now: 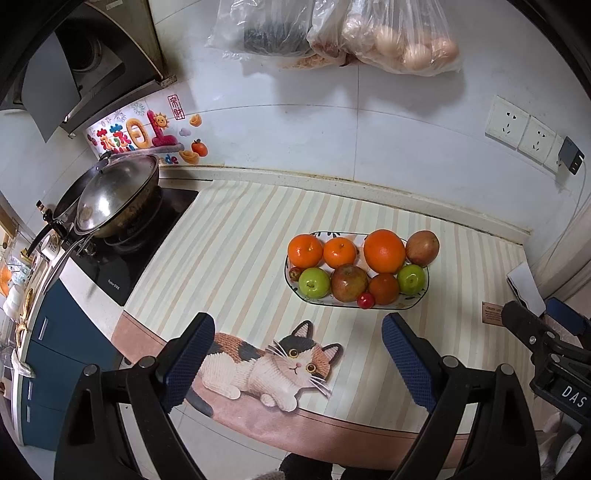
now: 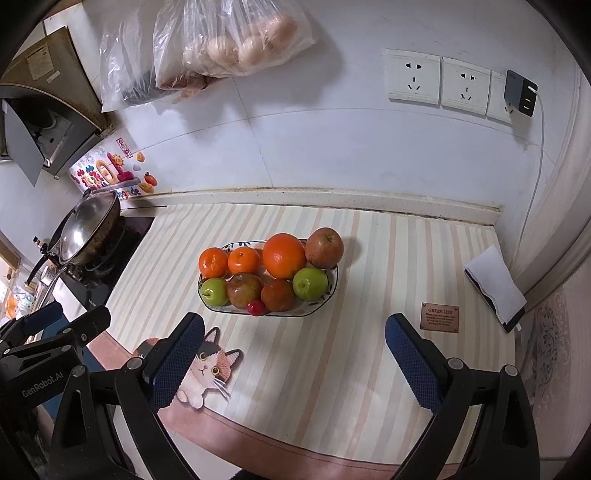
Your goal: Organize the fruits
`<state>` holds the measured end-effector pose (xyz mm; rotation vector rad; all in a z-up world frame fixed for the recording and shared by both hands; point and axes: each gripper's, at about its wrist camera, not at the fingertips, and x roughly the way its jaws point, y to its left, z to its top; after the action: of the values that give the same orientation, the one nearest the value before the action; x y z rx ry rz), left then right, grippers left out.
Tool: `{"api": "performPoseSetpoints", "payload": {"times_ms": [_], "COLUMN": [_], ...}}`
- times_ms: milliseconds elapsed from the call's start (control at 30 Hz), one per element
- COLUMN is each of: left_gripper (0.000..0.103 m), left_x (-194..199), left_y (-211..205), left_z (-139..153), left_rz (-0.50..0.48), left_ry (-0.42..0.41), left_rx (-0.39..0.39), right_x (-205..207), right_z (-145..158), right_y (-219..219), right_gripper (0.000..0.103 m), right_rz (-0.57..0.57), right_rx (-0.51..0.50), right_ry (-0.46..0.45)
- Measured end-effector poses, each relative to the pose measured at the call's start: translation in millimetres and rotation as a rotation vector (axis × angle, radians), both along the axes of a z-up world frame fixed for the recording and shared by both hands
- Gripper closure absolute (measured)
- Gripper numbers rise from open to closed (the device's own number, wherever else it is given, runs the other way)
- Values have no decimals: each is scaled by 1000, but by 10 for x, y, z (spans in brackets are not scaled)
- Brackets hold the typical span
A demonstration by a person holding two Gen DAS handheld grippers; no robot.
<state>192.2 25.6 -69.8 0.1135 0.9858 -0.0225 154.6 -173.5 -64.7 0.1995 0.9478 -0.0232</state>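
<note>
Oval patterned fruit plate [image 1: 423, 291] near the middle of a striped counter mat [image 1: 240, 236], heaped full. Back row, from the left wrist view: two small oranges [image 1: 305, 250] side by side, touching; then a large orange [image 1: 384, 250]; then a reddish-brown apple [image 1: 422, 247] leaning out over the plate's right rim. Front row: a green apple [image 1: 314, 283] at left, a mottled red-green apple [image 1: 349, 283] beside it, a dark red-orange fruit [image 1: 383, 288], and a second green apple [image 1: 411, 278] at right. Small red cherry-like fruit [image 1: 365, 301] at the front rim; another small red one tucked at the far left edge of the plate.

Left gripper [image 1: 298, 350] hovering short of the plate, blue-padded jaws spread wide, nothing between them. Right gripper [image 2: 294, 354] likewise wide apart and empty, also short of the plate, above the mat.

Printed calico cat [image 1: 273, 365] on the mat's near edge. Small brown label [image 2: 439, 317] on the mat at right; past it, a phone with white paper on top [image 2: 495, 288]. To the left, a black stovetop [image 1: 147, 236] with a lidded metal wok [image 1: 114, 199]. Range hood [image 1: 74, 66] above. White tiled wall behind, with colourful stickers [image 1: 144, 134], hanging plastic bags [image 1: 332, 33], one showing eggs, and a row of wall sockets [image 2: 439, 81] with a dark charger [image 2: 521, 92] plugged in.
</note>
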Motion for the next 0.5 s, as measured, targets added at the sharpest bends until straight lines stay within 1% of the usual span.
{"api": "performPoseSetpoints", "payload": {"times_ms": [500], "left_gripper": [10], "left_x": [-22], "left_y": [-45], "left_z": [29], "left_rz": [-3], "left_ry": [1], "left_rx": [-7], "right_x": [-44], "right_z": [-2], "right_y": [-3], "right_gripper": [3], "right_rz": [-4], "right_rx": [-2], "right_ry": [1]}}
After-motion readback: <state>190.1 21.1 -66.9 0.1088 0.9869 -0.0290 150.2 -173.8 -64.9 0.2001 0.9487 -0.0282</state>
